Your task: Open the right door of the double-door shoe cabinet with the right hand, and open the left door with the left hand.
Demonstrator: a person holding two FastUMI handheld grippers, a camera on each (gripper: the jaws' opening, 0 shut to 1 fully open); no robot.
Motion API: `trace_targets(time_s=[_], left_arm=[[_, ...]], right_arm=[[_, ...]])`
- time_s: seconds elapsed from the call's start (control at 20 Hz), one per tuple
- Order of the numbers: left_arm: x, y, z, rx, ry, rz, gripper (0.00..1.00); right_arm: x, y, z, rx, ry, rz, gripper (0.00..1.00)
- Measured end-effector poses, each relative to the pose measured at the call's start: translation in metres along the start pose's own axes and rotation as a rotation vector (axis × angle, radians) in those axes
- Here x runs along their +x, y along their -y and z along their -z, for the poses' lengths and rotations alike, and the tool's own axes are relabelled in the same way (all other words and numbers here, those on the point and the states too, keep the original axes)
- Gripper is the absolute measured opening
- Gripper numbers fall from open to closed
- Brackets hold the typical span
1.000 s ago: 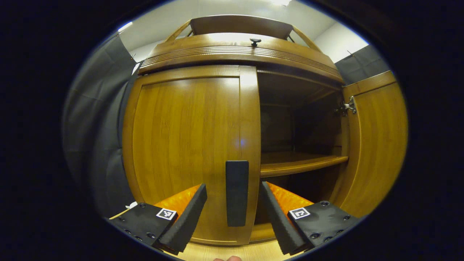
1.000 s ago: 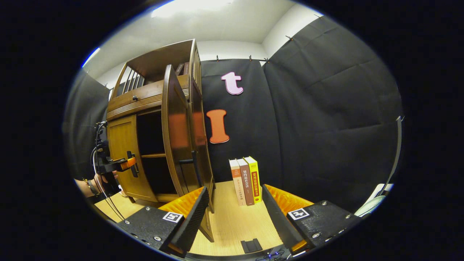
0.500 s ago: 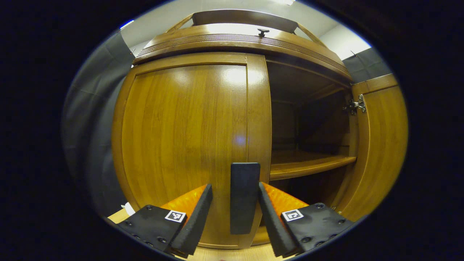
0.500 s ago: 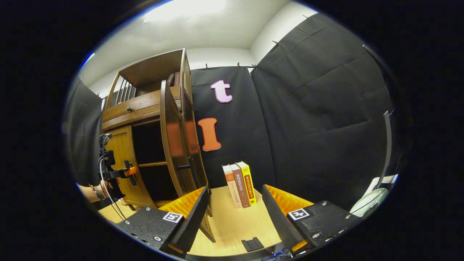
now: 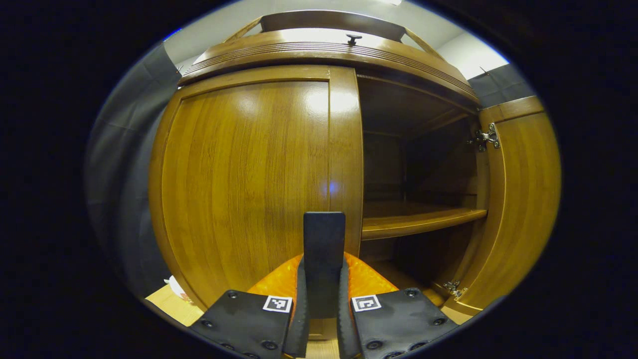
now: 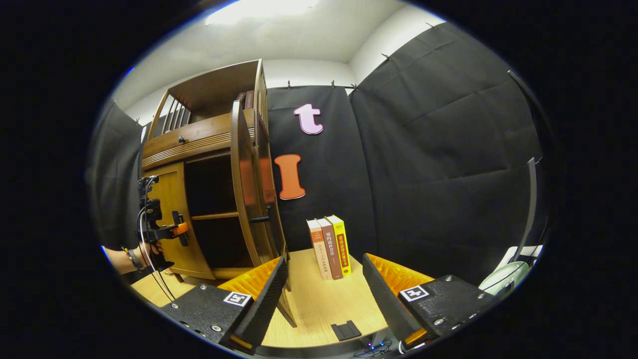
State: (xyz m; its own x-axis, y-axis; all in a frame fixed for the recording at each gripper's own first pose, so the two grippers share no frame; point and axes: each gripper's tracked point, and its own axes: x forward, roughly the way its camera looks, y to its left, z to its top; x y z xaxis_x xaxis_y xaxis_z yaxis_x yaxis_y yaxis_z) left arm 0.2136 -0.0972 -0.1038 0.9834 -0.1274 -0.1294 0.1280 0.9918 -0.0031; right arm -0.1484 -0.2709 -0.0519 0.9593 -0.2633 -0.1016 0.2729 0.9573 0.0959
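Note:
The wooden shoe cabinet's left door [image 5: 249, 179] is closed and close in front in the left gripper view. Its black upright handle [image 5: 324, 249] stands between my left gripper's fingers, and the left gripper [image 5: 323, 299] is shut on it. The right door [image 5: 513, 199] is swung wide open, baring a dark inside with a shelf [image 5: 418, 222]. In the right gripper view my right gripper [image 6: 323, 294] is open and holds nothing, off to the cabinet's right. There the open right door [image 6: 249, 184] shows edge-on, and the left gripper [image 6: 172, 232] sits at the left door [image 6: 172, 219].
Three upright books [image 6: 330, 247] stand on the light wood table [image 6: 319, 304] against the black wall. A small black piece [image 6: 346, 330] lies near the table's front edge. A white rounded object [image 6: 503, 276] sits at the far right. A person's hand [image 6: 142, 252] holds the left gripper.
The left gripper has moved forward and its fingers have shut on the left door's handle. The right gripper has shifted slightly and stays open.

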Motion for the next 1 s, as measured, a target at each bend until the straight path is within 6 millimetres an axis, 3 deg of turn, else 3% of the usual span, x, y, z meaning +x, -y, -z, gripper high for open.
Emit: trace_targets(time_s=[0.05,0.2,0.25,0.3,0.5,0.6,0.7,0.85,0.95,1.0], left_arm=[[-0.004,-0.001,0.001,-0.002,-0.019,0.0,0.26],[-0.024,-0.001,0.001,-0.003,-0.042,-0.001,0.34],[-0.03,-0.001,0.001,0.002,-0.048,-0.011,0.3],[-0.037,-0.003,0.001,0.004,-0.054,-0.023,0.33],[-0.067,-0.008,-0.002,0.003,-0.055,-0.034,0.3],[-0.088,-0.016,-0.003,-0.004,-0.057,-0.041,0.34],[-0.108,-0.025,-0.003,-0.012,-0.075,-0.046,0.29],[-0.137,-0.039,-0.006,-0.025,-0.08,-0.048,0.33],[-0.153,-0.051,-0.008,-0.052,-0.072,-0.046,0.25],[-0.161,-0.057,-0.008,-0.057,-0.072,-0.045,0.29]], right_arm=[[-0.001,-0.001,0.003,-0.01,-0.006,-0.001,0.93],[-0.005,-0.006,0.008,-0.028,-0.023,-0.001,0.93],[-0.005,-0.009,0.007,-0.034,-0.025,-0.006,0.93],[-0.005,-0.011,0.006,-0.044,-0.024,-0.008,0.93],[-0.007,-0.022,-0.002,-0.058,-0.015,-0.035,0.93],[-0.007,-0.027,-0.006,-0.049,-0.011,-0.046,0.93],[-0.011,-0.03,-0.011,-0.055,0.0,-0.055,0.93],[-0.011,-0.029,-0.017,-0.056,0.01,-0.056,0.93],[-0.01,-0.029,-0.022,-0.057,0.019,-0.059,0.93],[-0.01,-0.026,-0.022,-0.07,0.02,-0.054,0.93]])
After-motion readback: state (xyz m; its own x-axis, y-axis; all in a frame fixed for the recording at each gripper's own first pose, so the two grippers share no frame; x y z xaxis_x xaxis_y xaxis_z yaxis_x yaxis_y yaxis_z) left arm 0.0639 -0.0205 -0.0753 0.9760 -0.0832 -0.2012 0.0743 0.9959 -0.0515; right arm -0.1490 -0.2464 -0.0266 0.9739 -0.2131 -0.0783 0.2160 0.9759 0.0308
